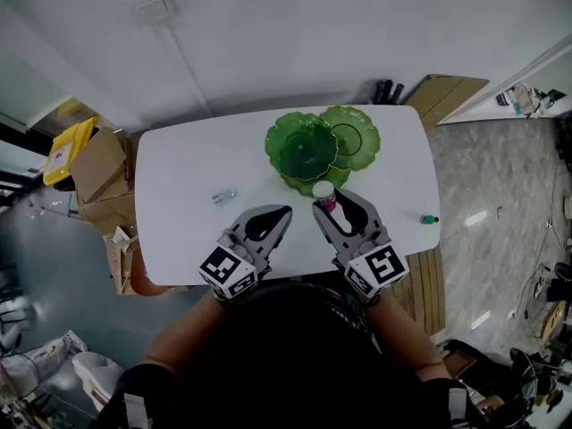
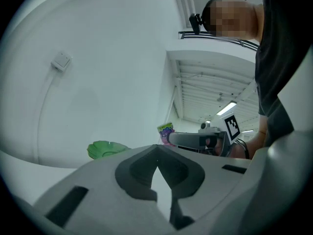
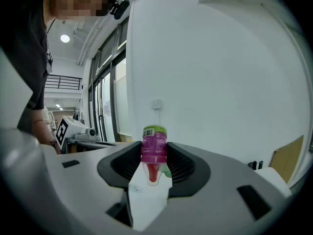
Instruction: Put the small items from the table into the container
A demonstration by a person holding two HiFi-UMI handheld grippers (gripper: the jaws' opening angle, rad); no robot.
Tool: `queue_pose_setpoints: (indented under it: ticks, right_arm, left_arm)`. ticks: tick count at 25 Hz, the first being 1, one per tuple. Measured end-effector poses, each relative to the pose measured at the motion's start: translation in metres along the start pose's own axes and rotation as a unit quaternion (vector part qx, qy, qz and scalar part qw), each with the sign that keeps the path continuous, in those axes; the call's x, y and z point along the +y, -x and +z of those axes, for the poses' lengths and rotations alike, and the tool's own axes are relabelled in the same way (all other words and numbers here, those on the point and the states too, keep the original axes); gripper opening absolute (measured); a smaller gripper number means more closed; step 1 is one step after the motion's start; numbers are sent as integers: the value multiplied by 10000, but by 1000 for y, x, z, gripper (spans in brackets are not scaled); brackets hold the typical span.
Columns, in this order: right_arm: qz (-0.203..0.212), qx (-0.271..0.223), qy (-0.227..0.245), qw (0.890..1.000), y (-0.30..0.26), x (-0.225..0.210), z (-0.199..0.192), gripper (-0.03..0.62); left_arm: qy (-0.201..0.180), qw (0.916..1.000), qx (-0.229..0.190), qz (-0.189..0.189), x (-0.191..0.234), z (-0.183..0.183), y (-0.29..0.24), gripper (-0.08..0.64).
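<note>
Right gripper [image 3: 154, 156] is clamping the small pink bottle [image 3: 154, 141] at mid-body, jaws standing wide around it. Left gripper [image 1: 272, 214] is closed and carrying nothing. The bottle is hanging just near of the green dishes [image 1: 304, 146]. Judgement: keeping it upright, clearing the near rim, releasing low inside. A metal piece [image 1: 223, 197] is waiting at left.

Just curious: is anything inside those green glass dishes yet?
The green scalloped glass dishes look empty in the head view; where they overlap, parts of the lower ones are covered.
</note>
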State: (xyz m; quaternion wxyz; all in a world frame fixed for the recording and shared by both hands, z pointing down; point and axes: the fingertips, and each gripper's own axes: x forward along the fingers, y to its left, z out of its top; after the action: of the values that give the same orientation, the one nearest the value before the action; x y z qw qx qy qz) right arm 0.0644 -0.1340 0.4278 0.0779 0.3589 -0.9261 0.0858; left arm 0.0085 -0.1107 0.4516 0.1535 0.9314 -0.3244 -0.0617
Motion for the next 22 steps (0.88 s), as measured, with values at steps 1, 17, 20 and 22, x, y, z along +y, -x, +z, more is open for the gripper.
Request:
queue_pose_setpoints:
  ticks: [1, 17, 20, 22]
  right_arm:
    - [66, 33, 22, 10000, -3, -3, 0, 170]
    - [541, 622, 438, 9956, -70, -61, -10, 170]
    - [565, 816, 464, 9940, -81, -69, -21, 170]
    - [561, 962, 446, 9928, -88, -72, -31, 170]
  left_arm:
    - [-38, 10000, -16, 52, 1, 1, -2, 6]
    - [178, 9967, -66, 793, 24, -4, -31, 7]
    - [229, 9960, -97, 860, 31, -6, -34, 6]
    - [279, 9955, -82, 902, 35, -8, -34, 6]
